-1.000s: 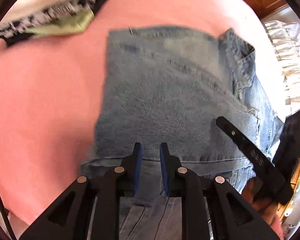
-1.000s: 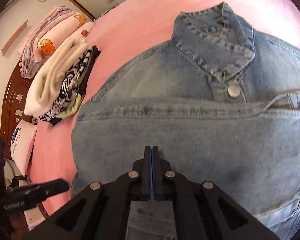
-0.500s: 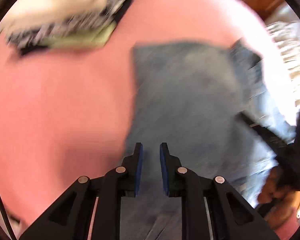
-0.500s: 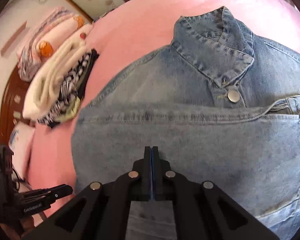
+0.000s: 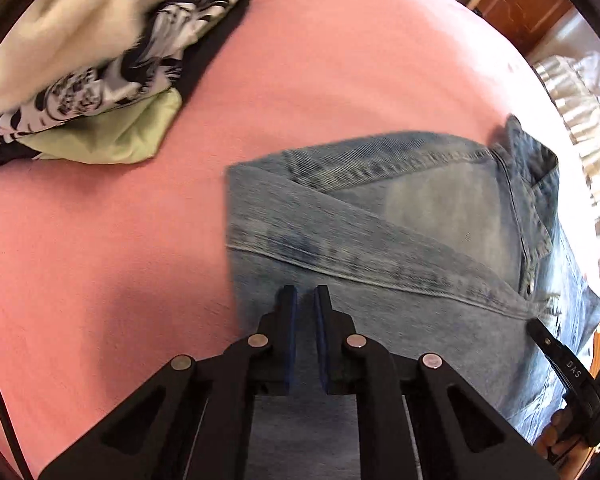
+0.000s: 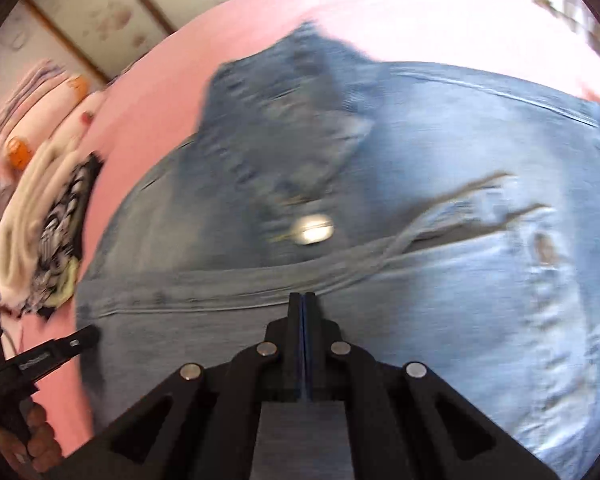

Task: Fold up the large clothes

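Note:
A folded blue denim jacket (image 5: pixel 400 240) lies on the pink bed sheet (image 5: pixel 100 260), collar (image 5: pixel 536 184) at its right end. My left gripper (image 5: pixel 305 292) hangs over the jacket's left edge. Its jaws are closing with a narrow gap between them, and no cloth is pinched there. The right wrist view, blurred by motion, shows the jacket (image 6: pixel 420 280) with its collar (image 6: pixel 284 112) and a metal button (image 6: pixel 312 230). My right gripper (image 6: pixel 304 296) is shut above a folded seam, pads together, holding nothing. Each gripper shows at the edge of the other's view: right (image 5: pixel 560 360), left (image 6: pixel 60 346).
A pile of folded clothes (image 5: pixel 100 72), cream, black-and-white print and green, sits on the bed left of the jacket. Pink blankets (image 6: pixel 28 120) lie by the wall. White ruffled bedding (image 5: pixel 580 100) and a wooden cabinet (image 5: pixel 520 0) are on the right. A hand (image 6: pixel 36 436) holds the left gripper.
My left gripper has slid toward the jacket's left edge and its jaws have narrowed. My right gripper has shifted and rolled over the jacket, still shut.

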A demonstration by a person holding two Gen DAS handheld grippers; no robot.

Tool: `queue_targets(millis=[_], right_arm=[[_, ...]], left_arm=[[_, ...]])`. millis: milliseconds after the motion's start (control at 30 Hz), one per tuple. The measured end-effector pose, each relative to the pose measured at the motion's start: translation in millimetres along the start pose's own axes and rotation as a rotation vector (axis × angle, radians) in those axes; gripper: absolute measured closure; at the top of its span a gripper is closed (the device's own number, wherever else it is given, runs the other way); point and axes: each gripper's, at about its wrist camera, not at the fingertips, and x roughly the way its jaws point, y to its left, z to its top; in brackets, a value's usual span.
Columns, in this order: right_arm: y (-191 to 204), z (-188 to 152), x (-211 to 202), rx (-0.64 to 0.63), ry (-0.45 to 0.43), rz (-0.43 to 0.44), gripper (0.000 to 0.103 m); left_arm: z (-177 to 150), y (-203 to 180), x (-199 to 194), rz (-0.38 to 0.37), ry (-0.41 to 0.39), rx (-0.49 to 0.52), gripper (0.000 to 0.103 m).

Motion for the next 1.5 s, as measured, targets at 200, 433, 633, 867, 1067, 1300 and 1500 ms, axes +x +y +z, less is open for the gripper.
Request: queue_targets(millis=[200, 433, 633, 867, 1067, 1300, 1500], right_arm=[[-55, 1, -22, 0.156, -0.055, -0.159, 0.103], [-61, -11, -16, 0.213, -0.073, -0.182, 0.103], [-69, -17, -10, 0.245, -0.093, -0.124, 0.103], [-66, -15, -6, 0.212, -0.09, -0.11, 0.103], [-68, -20, -10, 0.17, -0.098, -0.102, 0.103], [-80, -22, -29, 0.15, -0.014, -0.011, 0.103], [-100, -57, -73, 0.079, 0.083, 0.033, 0.101]], left_arm=[[11, 20, 14, -0.031, 0.027, 0.013, 0.098], [14, 11, 32, 0.004, 0.031, 0.045, 0.098], [11, 27, 39, -0.043, 0.025, 0.046, 0.098], [5, 7, 37, 0.059, 0.027, 0.078, 0.098], [-3, -22, 29, 0.225, 0.036, 0.078, 0.098], [-54, -77, 2, 0.35, 0.055, 0.197, 0.095], [-115, -125, -40, 0.319, 0.052, 0.112, 0.069]])
